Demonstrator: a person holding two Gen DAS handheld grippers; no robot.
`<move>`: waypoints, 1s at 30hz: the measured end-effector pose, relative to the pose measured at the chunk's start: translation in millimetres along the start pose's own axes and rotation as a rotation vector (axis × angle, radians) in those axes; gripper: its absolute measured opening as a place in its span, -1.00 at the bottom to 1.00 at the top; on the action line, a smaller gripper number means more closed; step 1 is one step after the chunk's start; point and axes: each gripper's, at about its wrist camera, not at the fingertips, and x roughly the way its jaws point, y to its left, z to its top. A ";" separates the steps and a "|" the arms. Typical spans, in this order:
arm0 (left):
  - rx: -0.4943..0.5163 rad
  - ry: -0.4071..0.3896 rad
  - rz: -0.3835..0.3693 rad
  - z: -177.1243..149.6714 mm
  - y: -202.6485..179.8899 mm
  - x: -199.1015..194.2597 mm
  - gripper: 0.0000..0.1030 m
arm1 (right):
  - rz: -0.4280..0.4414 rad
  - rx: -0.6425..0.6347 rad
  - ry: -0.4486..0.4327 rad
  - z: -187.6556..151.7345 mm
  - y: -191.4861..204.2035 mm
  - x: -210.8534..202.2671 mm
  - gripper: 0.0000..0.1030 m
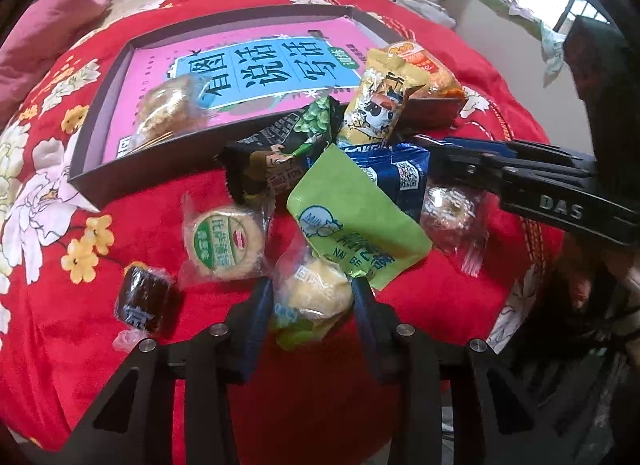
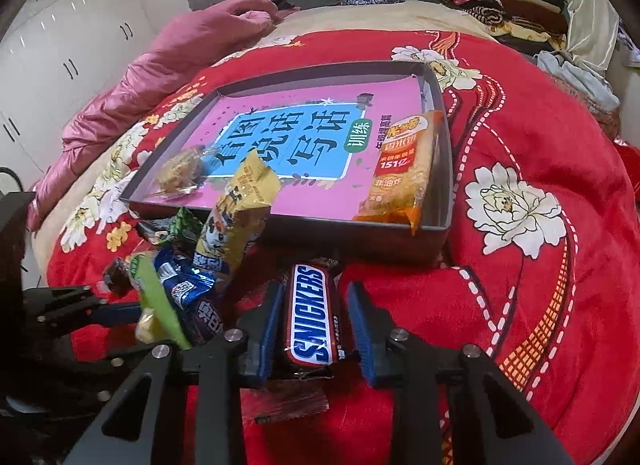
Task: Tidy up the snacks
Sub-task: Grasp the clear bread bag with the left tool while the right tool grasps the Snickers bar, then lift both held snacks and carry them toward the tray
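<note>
Left wrist view: the left gripper (image 1: 312, 297) had its jaws around a pale wrapped bun (image 1: 314, 299), pads touching its sides. Ahead lay the dark tray (image 1: 100, 181), holding a wrapped cake (image 1: 170, 109).

Right wrist view: the right gripper (image 2: 314, 309) straddled a Snickers bar (image 2: 312, 315), its long axis running along the jaws toward the tray, jaws half open, right pad apart. An orange packet (image 2: 404, 169) lay inside, ahead-right.

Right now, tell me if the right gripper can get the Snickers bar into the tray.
Probably yes. The right gripper has its jaws on either side of the Snickers bar, and the tray lies straight ahead with only its low front wall to clear; the yellow panda packet leans left of that path.
</note>
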 end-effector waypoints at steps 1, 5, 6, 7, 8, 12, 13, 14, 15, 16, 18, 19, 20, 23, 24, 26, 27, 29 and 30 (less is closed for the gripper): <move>0.002 0.004 0.002 0.9 -0.8 1.4 -0.18 | 0.001 0.000 -0.001 -0.1 -0.2 -1.3 -0.35; 0.027 0.008 0.010 4.5 -7.0 7.8 -0.17 | 0.019 0.013 -0.010 -2.0 -2.5 -8.3 -0.35; 0.031 0.012 0.012 5.5 -7.7 9.1 -0.18 | 0.023 0.011 -0.013 -2.4 -2.4 -10.5 -0.35; 0.031 0.016 0.013 6.7 -8.1 10.4 -0.24 | 0.026 0.010 -0.016 -2.6 -2.1 -12.0 -0.36; 0.023 0.017 0.003 7.9 -7.2 10.8 -0.30 | 0.030 0.010 -0.019 -3.1 -2.0 -13.6 -0.36; -0.021 0.008 -0.038 8.4 0.6 10.0 -0.31 | 0.027 0.016 -0.020 -3.8 -2.5 -15.1 -0.36; -0.025 0.004 -0.046 7.9 1.9 8.4 -0.32 | 0.022 0.019 -0.019 -3.7 -3.2 -14.9 -0.36; -0.025 0.000 -0.048 6.8 2.5 6.6 -0.32 | 0.018 0.023 -0.014 -3.9 -4.3 -14.3 -0.36; -0.028 -0.004 -0.050 5.9 3.5 4.4 -0.32 | 0.016 0.024 -0.012 -4.2 -5.0 -13.9 -0.36; -0.033 -0.008 -0.056 5.2 4.2 2.4 -0.32 | 0.008 0.022 -0.010 -4.6 -5.3 -13.4 -0.36; -0.044 -0.017 -0.060 4.3 6.1 -2.0 -0.32 | -0.026 0.004 0.000 -5.9 -4.5 -10.6 -0.36; -0.048 -0.021 -0.066 3.9 7.0 -4.5 -0.32 | -0.037 -0.004 0.009 -6.5 -4.5 -8.4 -0.36; -0.050 -0.026 -0.074 3.4 7.6 -7.3 -0.32 | -0.051 -0.012 0.017 -7.8 -3.8 -6.2 -0.36; -0.048 -0.036 -0.077 1.7 7.2 -13.0 -0.32 | -0.101 -0.058 0.042 -10.7 -1.1 0.9 -0.36; -0.050 -0.040 -0.083 1.2 7.5 -14.9 -0.32 | -0.115 -0.073 0.049 -11.4 0.4 3.8 -0.36; -0.052 -0.043 -0.084 1.5 8.2 -18.0 -0.32 | -0.137 -0.097 0.054 -12.2 3.1 8.8 -0.36; -0.054 -0.047 -0.087 1.6 7.6 -19.4 -0.32 | -0.142 -0.105 0.054 -11.6 3.8 10.3 -0.36; -0.061 -0.054 -0.089 1.3 8.2 -23.3 -0.32 | -0.140 -0.102 0.045 -10.3 4.0 8.9 -0.42; -0.064 -0.061 -0.086 2.5 8.2 -25.3 -0.32 | -0.140 -0.094 0.025 -9.6 3.4 4.1 -0.42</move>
